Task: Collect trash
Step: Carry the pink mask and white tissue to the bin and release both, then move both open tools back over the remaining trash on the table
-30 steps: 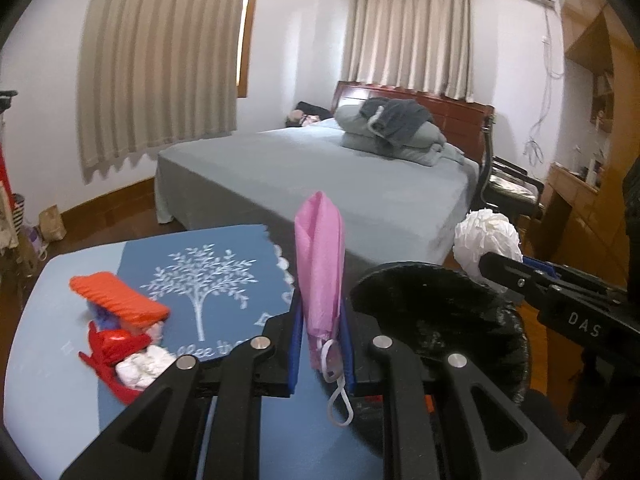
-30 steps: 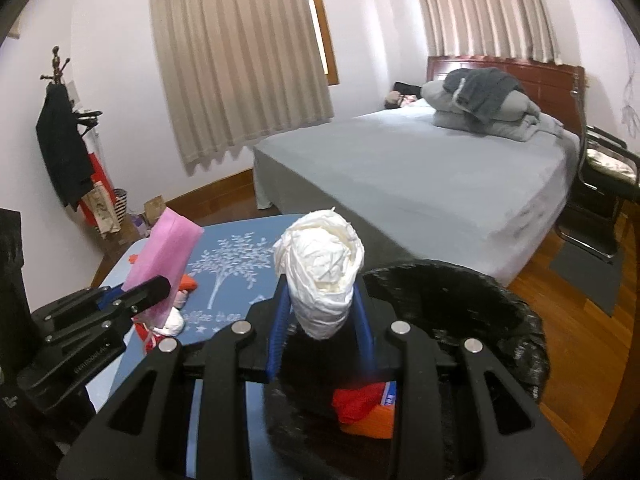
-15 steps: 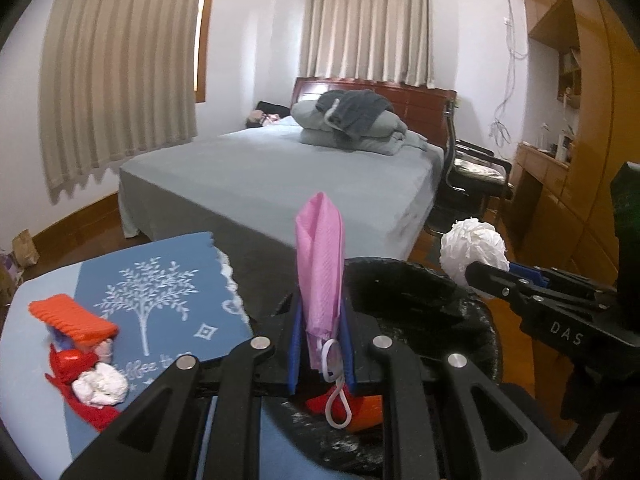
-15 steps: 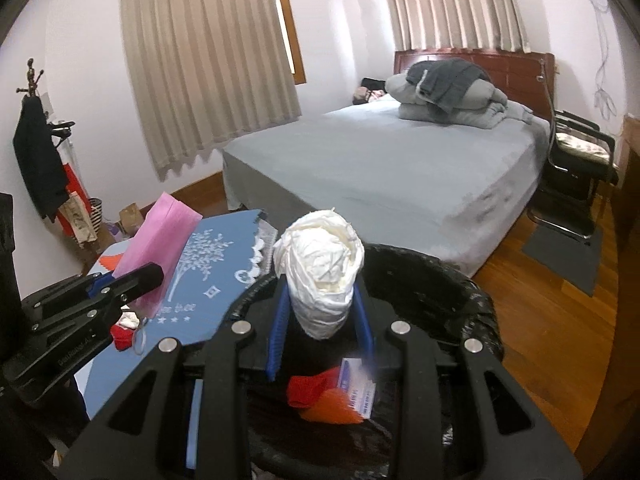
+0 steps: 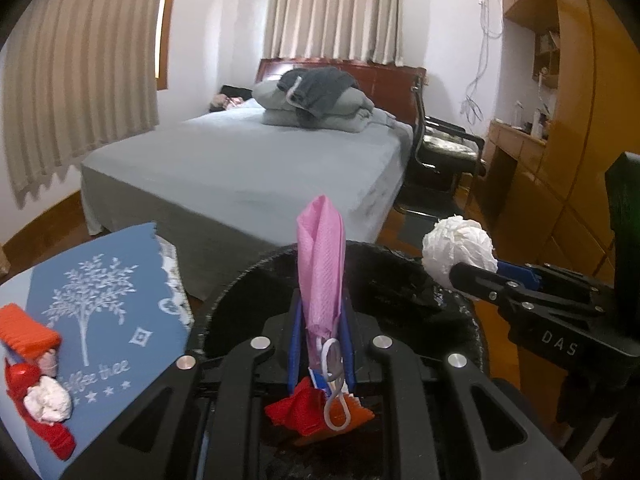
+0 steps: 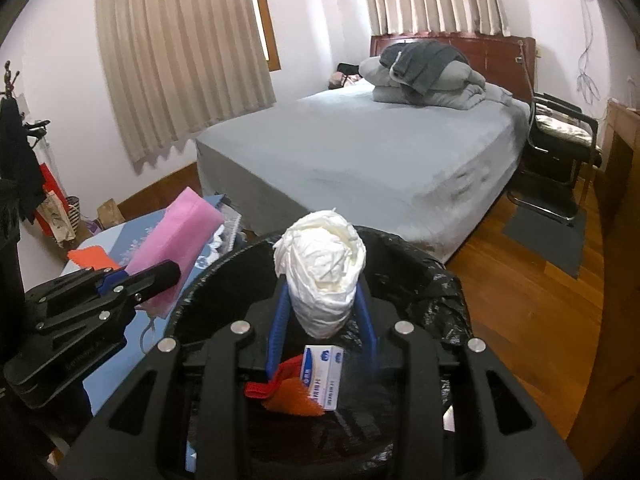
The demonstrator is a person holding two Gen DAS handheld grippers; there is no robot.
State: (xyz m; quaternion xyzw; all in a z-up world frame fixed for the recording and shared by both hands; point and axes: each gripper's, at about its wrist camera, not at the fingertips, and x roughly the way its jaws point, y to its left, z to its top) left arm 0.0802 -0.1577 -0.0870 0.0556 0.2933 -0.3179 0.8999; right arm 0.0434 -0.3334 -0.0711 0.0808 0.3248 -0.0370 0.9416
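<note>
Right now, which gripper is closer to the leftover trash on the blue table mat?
Left. The left gripper, holding the pink mask, is over the bin's mat-side edge; the right gripper is farther, above the bin.

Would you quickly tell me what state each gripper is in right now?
Left gripper: closed on the pink face mask, over the bin.
Right gripper: jaws opening, the white paper wad between them, above the bin.
</note>
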